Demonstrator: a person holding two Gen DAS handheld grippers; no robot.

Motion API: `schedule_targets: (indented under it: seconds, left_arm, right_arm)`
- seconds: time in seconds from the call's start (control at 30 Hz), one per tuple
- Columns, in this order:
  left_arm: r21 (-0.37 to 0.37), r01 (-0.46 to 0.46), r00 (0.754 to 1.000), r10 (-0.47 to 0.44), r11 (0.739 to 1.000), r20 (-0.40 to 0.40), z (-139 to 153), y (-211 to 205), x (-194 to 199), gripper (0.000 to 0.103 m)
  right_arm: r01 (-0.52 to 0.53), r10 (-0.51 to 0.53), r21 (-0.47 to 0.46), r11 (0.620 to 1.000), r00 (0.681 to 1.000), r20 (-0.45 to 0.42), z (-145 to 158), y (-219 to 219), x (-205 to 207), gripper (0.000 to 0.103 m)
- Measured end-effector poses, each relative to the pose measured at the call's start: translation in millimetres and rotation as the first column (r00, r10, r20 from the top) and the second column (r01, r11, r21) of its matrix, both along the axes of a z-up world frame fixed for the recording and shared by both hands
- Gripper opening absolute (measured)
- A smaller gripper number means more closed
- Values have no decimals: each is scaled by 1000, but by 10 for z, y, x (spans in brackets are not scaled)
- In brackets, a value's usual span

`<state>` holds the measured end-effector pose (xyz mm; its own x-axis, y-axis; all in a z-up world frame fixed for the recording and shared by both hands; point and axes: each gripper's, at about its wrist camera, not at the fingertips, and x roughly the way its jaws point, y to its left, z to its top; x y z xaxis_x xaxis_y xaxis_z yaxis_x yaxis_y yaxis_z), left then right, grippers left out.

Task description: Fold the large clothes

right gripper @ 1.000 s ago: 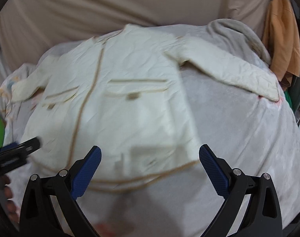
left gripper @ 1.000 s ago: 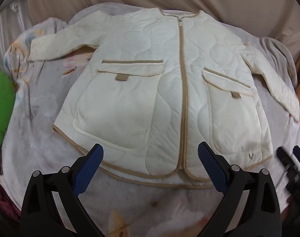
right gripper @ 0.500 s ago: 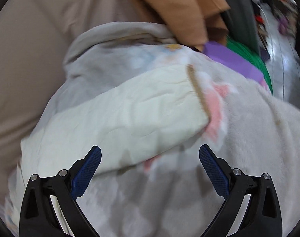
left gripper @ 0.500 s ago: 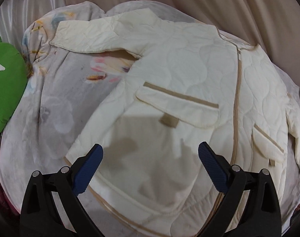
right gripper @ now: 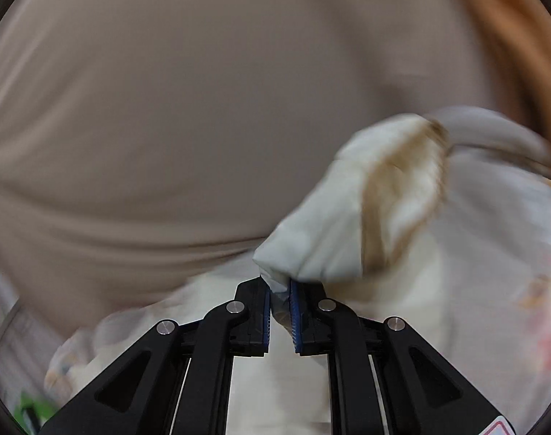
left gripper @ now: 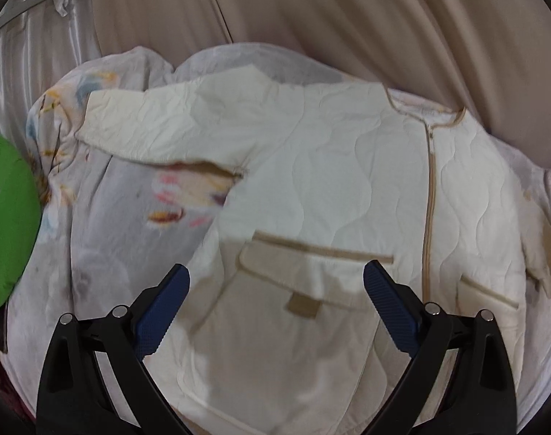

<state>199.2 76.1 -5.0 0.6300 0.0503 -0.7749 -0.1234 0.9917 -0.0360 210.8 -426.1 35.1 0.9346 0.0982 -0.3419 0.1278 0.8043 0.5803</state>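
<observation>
Cream quilted jacket (left gripper: 330, 188) lies spread front-up on the grey printed blanket (left gripper: 123, 224), straight ahead of your left gripper (left gripper: 275, 308). That gripper's fingers are spread wide and hold nothing; it hangs above the lower part of the jacket, with the flap pocket (left gripper: 311, 275) framed between the two blue pads (left gripper: 163, 311). The pocket's tan tab sits just ahead of the gap. To the right of that gripper the tan zipper line (left gripper: 429, 210) runs away from you up to the collar. Farther ahead and to its left, one sleeve (left gripper: 159, 127) stretches out flat across the blanket, well apart from the fingers. A green cushion (left gripper: 7, 224) shows at the far left edge, beside the blanket, and a beige curtain (left gripper: 330, 18) hangs beyond everything.

Your right gripper (right gripper: 280, 313) is closed almost completely, with a fold of the jacket's other sleeve (right gripper: 333, 224) pinched between its pads. The sleeve rises from the pinch and bulges ahead and to the right of the fingers, its tan-trimmed cuff (right gripper: 402, 188) turned toward the camera. The view is blurred, so you cannot tell how much cloth sits inside the grip. Below and behind the fingers you see more cream fabric and blanket, and the beige curtain fills the space ahead.
</observation>
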Motion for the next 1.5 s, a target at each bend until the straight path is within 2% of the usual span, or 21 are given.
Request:
schedule_targets:
  seconds: [0.07, 0.13, 0.2, 0.3, 0.4, 0.6, 0.7, 0.77, 0.83, 0.87, 0.9, 0.97, 1.1, 1.13, 1.17, 1.2, 1.27, 1.33, 1.4, 1.43, 1.5]
  left_arm:
    - [-19, 3, 1000, -2, 1000, 22, 64, 76, 59, 95]
    - [-44, 5, 999, -3, 999, 40, 106, 169, 140, 95]
    - [-84, 20, 999, -17, 996, 39, 100, 237, 235, 95]
    - [-154, 44, 999, -43, 987, 13, -4, 311, 446, 95]
    - [-260, 56, 997, -65, 964, -28, -213, 332, 679, 95]
    - [-393, 46, 989, -97, 918, -110, -693, 133, 1119, 93]
    - [-416, 64, 986, -122, 907, -114, -799, -40, 1261, 74]
    - [-432, 106, 980, -169, 896, -110, -815, -143, 1365, 25]
    - [-436, 131, 978, -189, 890, -92, -750, -200, 1445, 9]
    - [-415, 146, 980, -188, 898, -64, -668, -208, 1481, 6]
    - [-387, 160, 981, -189, 908, -36, -585, -207, 1514, 6]
    - [-334, 197, 980, -194, 922, 42, -350, -205, 1554, 5]
    - [-262, 216, 973, -184, 940, 141, -100, -150, 1623, 6]
    - [-237, 206, 976, -181, 949, 124, -187, -174, 1692, 6]
    - [-223, 202, 979, -187, 954, 86, -331, -204, 1773, 7]
    - [-202, 198, 980, -197, 959, 27, -512, -236, 1852, 8]
    - [-166, 197, 977, -207, 966, -46, -864, -266, 1900, 9]
    - [-174, 202, 978, -207, 964, -9, -814, -206, 1758, 11]
    - [-235, 187, 982, -191, 954, 4, -655, -51, 1574, 29]
    - [-253, 183, 983, -184, 950, 20, -552, 63, 1414, 46]
    - [-241, 173, 985, -168, 955, 43, -411, 297, 1099, 66]
  right_arm:
    - [-218, 218, -15, 976, 975, 40, 180, 779, 411, 11]
    - [-391, 392, -29, 920, 919, 32, 129, 1541, 752, 15]
    - [-481, 480, -74, 873, 876, -32, -76, 2181, 981, 40]
    - [-532, 521, -93, 842, 845, -118, -413, 2725, 1001, 45]
    - [-510, 496, -102, 854, 857, -137, -595, 2662, 688, 52]
    - [-288, 282, 21, 957, 918, -280, -1104, 1724, -152, 58]
    - [-150, 158, 50, 987, 929, -334, -1277, 1208, -266, 58]
    - [-88, 111, 82, 993, 934, -339, -1371, 1001, -278, 58]
    - [-21, 62, 117, 993, 930, -361, -1514, 778, -196, 58]
    - [14, 37, 128, 992, 923, -384, -1570, 684, -129, 51]
    - [31, 33, 155, 987, 918, -394, -1628, 619, -48, 31]
    - [9, 62, 186, 982, 926, -373, -1574, 583, 69, 8]
    - [-33, 37, 26, 999, 985, -167, -1085, 785, 19, 4]
    - [-39, 38, -2, 999, 984, -173, -1118, 808, 45, 4]
    - [-56, 48, -26, 998, 969, -240, -1265, 828, 140, 3]
    - [-80, 60, -40, 996, 927, -369, -1520, 851, 295, 3]
    - [-105, 86, -19, 994, 895, -437, -1719, 851, 335, 3]
    - [-103, 63, -75, 992, 909, -412, -1487, 854, 152, 5]
    - [-101, 38, -139, 985, 917, -396, -1252, 838, -100, 18]
    - [-109, 36, -162, 981, 917, -398, -1164, 810, -225, 23]
    - [-127, 34, -197, 972, 908, -419, -1037, 770, -638, 51]
